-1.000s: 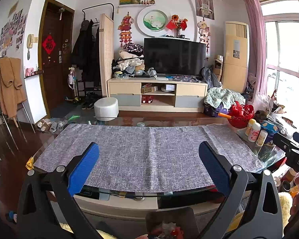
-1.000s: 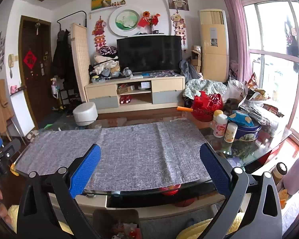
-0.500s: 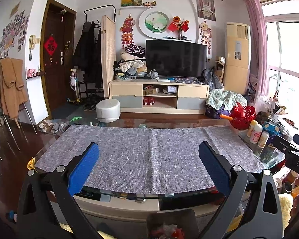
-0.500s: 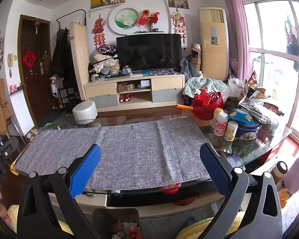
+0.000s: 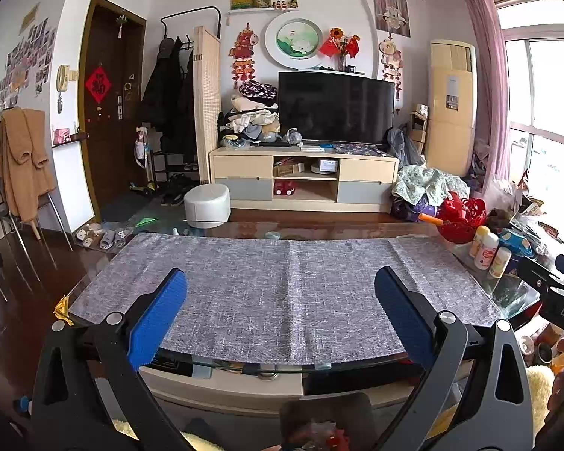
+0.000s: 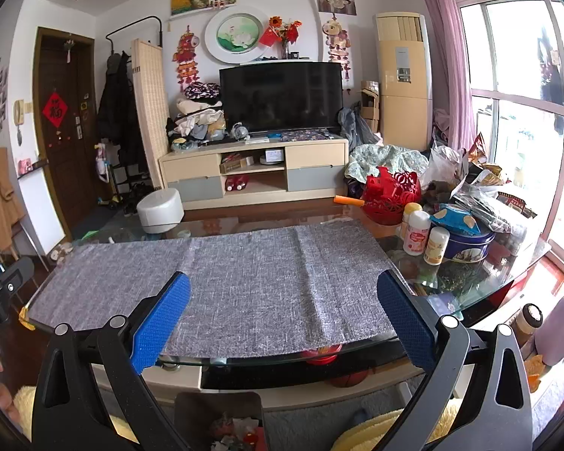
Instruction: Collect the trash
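Both grippers I held level in front of the glass table (image 5: 507,293), side by side and facing the TV (image 5: 334,109). Left gripper (image 5: 280,319): jaws spread wide, blue pads (image 5: 158,323) well apart, nothing between them. Right gripper (image 6: 282,319): jaws likewise spread wide and empty; its body also showed at the right edge of the left wrist view. A grey cloth (image 6: 222,285) covered most of the table top and lay bare. Trash: a dark bin (image 6: 222,413) stood on the floor just below the near table edge, beneath the grippers, with crumpled red and white scraps (image 6: 233,432) inside it. At the right end of the table, beside the cloth, stood small white bottles (image 6: 417,233), a blue tin (image 6: 466,244), a red basket (image 6: 391,195) and a heap of wrappers and bags (image 6: 481,188). Whether anything in that heap was trash I could not tell. A white stool (image 5: 206,205) sat on the floor beyond the table.
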Demonstrator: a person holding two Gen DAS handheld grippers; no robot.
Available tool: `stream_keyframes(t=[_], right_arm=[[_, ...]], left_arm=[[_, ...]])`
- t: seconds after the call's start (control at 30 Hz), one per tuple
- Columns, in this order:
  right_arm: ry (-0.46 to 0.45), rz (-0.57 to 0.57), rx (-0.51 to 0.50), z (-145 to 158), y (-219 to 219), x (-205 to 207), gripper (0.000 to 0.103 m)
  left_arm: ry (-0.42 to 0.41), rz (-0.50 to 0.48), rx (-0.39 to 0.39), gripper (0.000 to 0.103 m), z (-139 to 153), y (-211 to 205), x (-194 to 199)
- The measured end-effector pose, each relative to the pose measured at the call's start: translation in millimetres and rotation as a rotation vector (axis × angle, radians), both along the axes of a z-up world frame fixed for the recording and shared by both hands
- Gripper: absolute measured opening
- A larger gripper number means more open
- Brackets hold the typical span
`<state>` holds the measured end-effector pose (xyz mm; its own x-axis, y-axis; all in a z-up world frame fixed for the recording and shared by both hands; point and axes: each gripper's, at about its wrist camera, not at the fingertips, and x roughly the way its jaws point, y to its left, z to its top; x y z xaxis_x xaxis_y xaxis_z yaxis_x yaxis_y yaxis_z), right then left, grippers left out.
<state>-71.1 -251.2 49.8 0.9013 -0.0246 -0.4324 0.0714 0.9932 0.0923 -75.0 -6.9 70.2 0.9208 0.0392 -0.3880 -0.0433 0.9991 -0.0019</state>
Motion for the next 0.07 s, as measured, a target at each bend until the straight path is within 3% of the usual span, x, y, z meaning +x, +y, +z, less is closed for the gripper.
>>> stream_keyframes(t=[0.07], right_arm=[[0.0,0.0,0.0,1.4,0.1,0.8,0.1]], left_arm=[[0.002,-0.001,-0.002,0.095,0.0,0.5,0.1]])
